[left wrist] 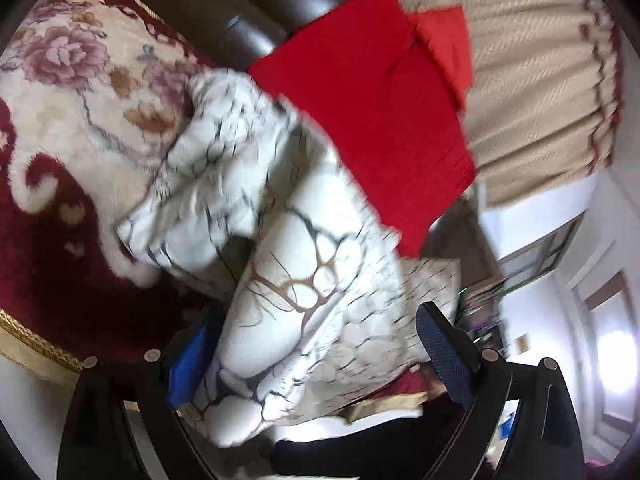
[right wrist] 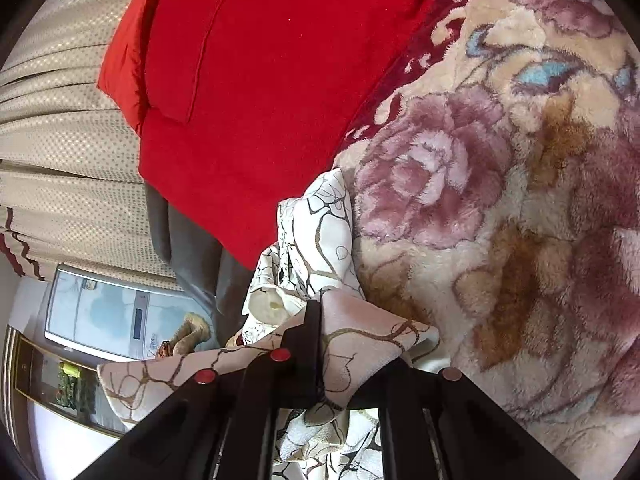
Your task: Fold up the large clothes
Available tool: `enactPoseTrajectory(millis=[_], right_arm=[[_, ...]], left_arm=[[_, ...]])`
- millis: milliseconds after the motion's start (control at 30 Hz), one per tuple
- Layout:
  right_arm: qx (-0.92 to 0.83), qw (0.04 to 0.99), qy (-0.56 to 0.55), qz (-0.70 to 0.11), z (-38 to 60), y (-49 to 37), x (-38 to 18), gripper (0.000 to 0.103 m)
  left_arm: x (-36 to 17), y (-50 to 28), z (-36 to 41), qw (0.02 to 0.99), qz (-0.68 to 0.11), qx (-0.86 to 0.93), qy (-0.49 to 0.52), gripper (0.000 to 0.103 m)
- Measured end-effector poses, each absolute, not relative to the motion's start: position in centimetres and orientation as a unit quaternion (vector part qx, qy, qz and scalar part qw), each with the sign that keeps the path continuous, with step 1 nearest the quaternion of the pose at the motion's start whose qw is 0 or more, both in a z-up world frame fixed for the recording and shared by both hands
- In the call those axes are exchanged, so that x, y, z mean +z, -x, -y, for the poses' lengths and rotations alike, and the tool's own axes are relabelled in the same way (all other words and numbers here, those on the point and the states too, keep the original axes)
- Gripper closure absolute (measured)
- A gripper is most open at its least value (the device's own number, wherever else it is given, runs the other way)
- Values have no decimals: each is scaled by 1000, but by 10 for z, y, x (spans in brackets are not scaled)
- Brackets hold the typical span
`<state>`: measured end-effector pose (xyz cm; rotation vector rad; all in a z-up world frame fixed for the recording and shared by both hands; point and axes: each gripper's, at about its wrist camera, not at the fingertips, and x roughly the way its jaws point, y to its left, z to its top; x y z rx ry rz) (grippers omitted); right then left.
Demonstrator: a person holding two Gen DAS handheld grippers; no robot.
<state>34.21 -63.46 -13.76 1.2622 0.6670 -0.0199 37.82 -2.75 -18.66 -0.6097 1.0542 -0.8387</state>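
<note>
— So, where's the garment?
— The white patterned garment [left wrist: 304, 280] lies bunched on the floral blanket [left wrist: 72, 128], between the left gripper [left wrist: 316, 344]'s fingers, which stand wide apart, not pressing it.
— And the right gripper [right wrist: 316, 320]?
— Its fingers are clamped on a fold of that cloth, the red pillow [right wrist: 256, 80] beyond their tips.

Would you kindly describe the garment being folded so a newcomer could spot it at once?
Start at the plush floral blanket over the bed, bordered by a red cover. At their seam lies the white garment. Its cracked pattern of dark and gold lines sets it apart from the blanket's pink flowers and the plain red.
</note>
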Motion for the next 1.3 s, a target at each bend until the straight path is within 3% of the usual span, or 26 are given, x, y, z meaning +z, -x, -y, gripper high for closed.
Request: enactPoseTrajectory(millis=[33,67,100,133,167,467,567,667,867,900,967,1033,1133,1167,1200,1267,1300], right_arm=[[-9,753,-582,-306,635,-342,-140,93],[-10,751,-585,-306,635,-343,-140,93],[-10,749,-588,-304,635,-342,-141,93],[-10,749,-589,-303,636,-342,-140,93],[-9,749,-589,-302,636,-343,-139,92],[28,738,-618,-269,652,-357,-127,91],[41,725,-638,-258,660,-375,-134,91],[55,699,-672,-239,669,-391,-146,91],[66,615,-750,-234,685,-407,-186,86],[68,613,-753,-230,685,-407,-187,82],[73,623,-747,-218,687,-405,-180,64],[76,631,-750,-184,694,-395,-172,22],[37,656,-742,-132,703,-370,-159,11],[27,670,-729,-138,703,-368,-153,11],[27,679,-719,-144,702,-366,-148,11],[22,691,-709,-141,697,-361,-139,11],[20,701,-699,-137,694,-359,-132,11]], left_arm=[[-189,-379,35,744,-487,-376,261,9],[-190,-379,42,752,-488,-370,245,34],[-190,-379,45,754,-489,-368,238,85],[-189,-384,49,750,-499,-366,231,100],[-188,-390,52,745,-509,-362,234,101],[-83,-484,57,775,-433,-380,259,99],[-77,-530,63,776,-442,-356,275,99],[-98,-587,75,777,-467,-311,284,98],[-206,-639,64,702,-549,-240,386,97],[-216,-635,60,697,-544,-237,401,97],[-221,-621,50,699,-520,-251,423,96],[-209,-607,40,712,-498,-263,419,93],[-178,-585,19,745,-451,-261,416,81],[-165,-580,9,761,-427,-254,418,65],[-151,-571,-4,778,-392,-245,425,41],[-125,-545,-31,811,-317,-211,445,25],[-114,-531,-39,824,-293,-197,443,25]])
